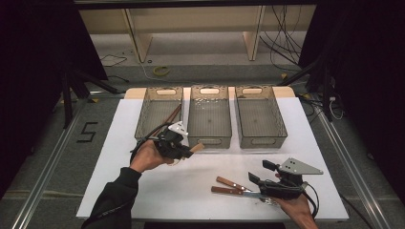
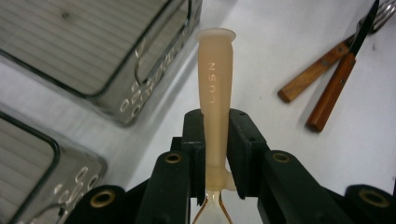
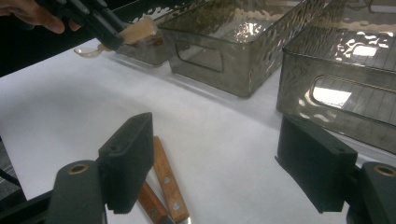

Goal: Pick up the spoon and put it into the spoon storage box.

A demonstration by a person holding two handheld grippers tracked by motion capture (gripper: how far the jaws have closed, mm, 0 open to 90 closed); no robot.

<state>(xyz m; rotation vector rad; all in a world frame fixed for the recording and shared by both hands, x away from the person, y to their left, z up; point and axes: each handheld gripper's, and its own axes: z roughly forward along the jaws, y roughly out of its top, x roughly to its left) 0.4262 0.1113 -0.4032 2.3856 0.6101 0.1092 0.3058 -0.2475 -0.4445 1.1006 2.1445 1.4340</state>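
At the bottom right of the high view, the right hand-held gripper (image 1: 255, 182) is held low over the white counter (image 1: 143, 191) with its jaws spread wide and nothing between them; in the right gripper view the two black pads (image 3: 128, 156) stand well apart above the bare sheet. Just beside that gripper, at the lower centre of the high view, a knife (image 1: 228, 190) and a fork (image 1: 230, 182) with wooden handles are seen lying side by side on the counter, handles pointing to the left of the frame. Farther up, at centre left, the left hand-held gripper (image 1: 187, 149) is clenched on a pale plastic spoon handle (image 2: 215, 93), which is gripped between the pads in the left gripper view and sticks out beyond them; the spoon's clear bowl end is glimpsed at the upper left of the right gripper view, clear of the counter. The spoon is thus held in the air just in front of the row of three smoky plastic bins, near the gap between the left bin (image 1: 159, 114) and the middle bin (image 1: 209, 119); the right bin (image 1: 260, 119) stands beyond. A pair of brown sticks, perhaps chopsticks, is seen leaning in the left bin. The step in hand is judged to be the carrying of the picked-up spoon toward a bin for sorting. The next move would call for the spoon to be brought over the chosen bin's rim, lowered inside, and only then released, so that it is not dropped on the edge.
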